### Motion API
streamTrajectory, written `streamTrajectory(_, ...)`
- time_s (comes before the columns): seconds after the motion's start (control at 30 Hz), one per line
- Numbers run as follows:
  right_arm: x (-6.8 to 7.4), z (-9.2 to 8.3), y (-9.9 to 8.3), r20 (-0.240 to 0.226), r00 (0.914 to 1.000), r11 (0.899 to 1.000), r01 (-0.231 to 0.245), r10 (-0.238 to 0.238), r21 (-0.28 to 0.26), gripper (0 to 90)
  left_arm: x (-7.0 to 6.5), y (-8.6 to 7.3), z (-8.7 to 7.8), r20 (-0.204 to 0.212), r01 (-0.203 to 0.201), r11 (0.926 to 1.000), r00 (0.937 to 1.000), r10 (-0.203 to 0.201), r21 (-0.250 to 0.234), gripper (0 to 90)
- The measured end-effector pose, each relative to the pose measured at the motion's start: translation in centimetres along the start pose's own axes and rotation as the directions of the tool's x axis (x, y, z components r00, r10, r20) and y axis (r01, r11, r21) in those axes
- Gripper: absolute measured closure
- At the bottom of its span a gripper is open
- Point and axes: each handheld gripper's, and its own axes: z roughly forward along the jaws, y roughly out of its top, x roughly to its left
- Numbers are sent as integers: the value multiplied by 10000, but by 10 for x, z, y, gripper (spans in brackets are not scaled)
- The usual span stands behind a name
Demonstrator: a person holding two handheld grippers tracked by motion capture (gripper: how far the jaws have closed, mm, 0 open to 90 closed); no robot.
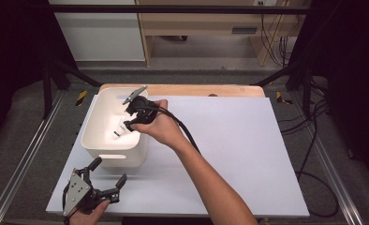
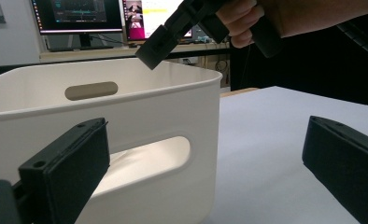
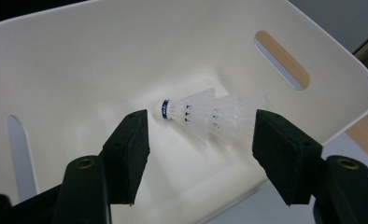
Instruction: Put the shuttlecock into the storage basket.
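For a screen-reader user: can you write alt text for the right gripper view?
A white shuttlecock with a blue band lies inside a white plastic bin, seen between the right gripper's two open black jaws, which do not touch it.

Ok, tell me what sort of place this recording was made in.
Most likely a lab or office workspace set up for recording. A white work table stands inside a metal frame, computer monitors sit on a desk behind it, and loose cables trail over the grey floor.

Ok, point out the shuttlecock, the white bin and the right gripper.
shuttlecock (image 3: 205, 112), right gripper view, on its feather skirt.
white bin (image 1: 108, 155), high view, on its near wall.
right gripper (image 3: 201, 140), right gripper view, midway between its open jaws.
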Motion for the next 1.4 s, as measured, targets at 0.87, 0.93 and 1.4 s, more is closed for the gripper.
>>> streamTrajectory(0.87, 8, -18, -1, -220, 9982, 9956, -564, 549, -749, 70, 0, 0, 0, -52, 13, 10000, 10000, -13, 3, 8)
streamTrajectory(0.93, 8, -19, -1, -311, 9978, 9949, -607, 584, -811, 63, 0, 0, -1, -55, 13, 10000, 10000, -13, 3, 8)
streamTrajectory(1.4, -2, -35, -3, -358, 9951, 9867, -960, 920, -1312, 52, 2, -1, 0, -149, 43, 10000, 9999, -42, 19, 7)
